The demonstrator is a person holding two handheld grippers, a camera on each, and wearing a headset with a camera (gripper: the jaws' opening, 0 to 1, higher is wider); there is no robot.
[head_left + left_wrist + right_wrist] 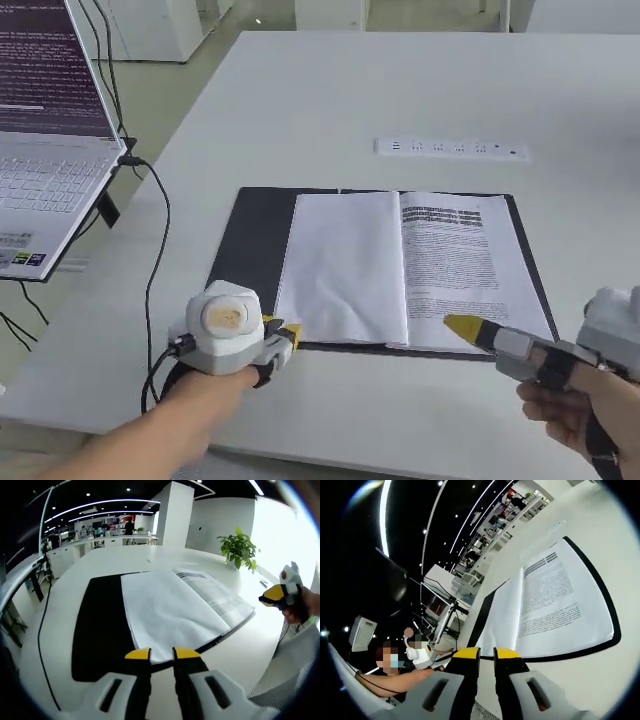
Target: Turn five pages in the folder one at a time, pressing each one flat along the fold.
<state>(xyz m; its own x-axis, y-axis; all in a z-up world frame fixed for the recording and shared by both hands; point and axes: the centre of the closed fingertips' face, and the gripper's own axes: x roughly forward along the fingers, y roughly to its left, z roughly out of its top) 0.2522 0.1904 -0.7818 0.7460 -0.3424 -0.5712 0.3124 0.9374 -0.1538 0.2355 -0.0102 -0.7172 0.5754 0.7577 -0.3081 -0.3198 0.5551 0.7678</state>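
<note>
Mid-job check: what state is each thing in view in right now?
folder, open, lying flat.
left page, blank, lying down, slightly rippled.
right page, printed, lying flat.
left hand-held gripper, jaws close together, holding nothing.
right hand-held gripper, jaws close together, holding nothing.
laptop, open, screen lit.

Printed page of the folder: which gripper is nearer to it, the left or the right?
Right. The right gripper points at the near edge of the printed page. The left gripper is at the near edge of the blank page, on the other side of the fold.
</note>
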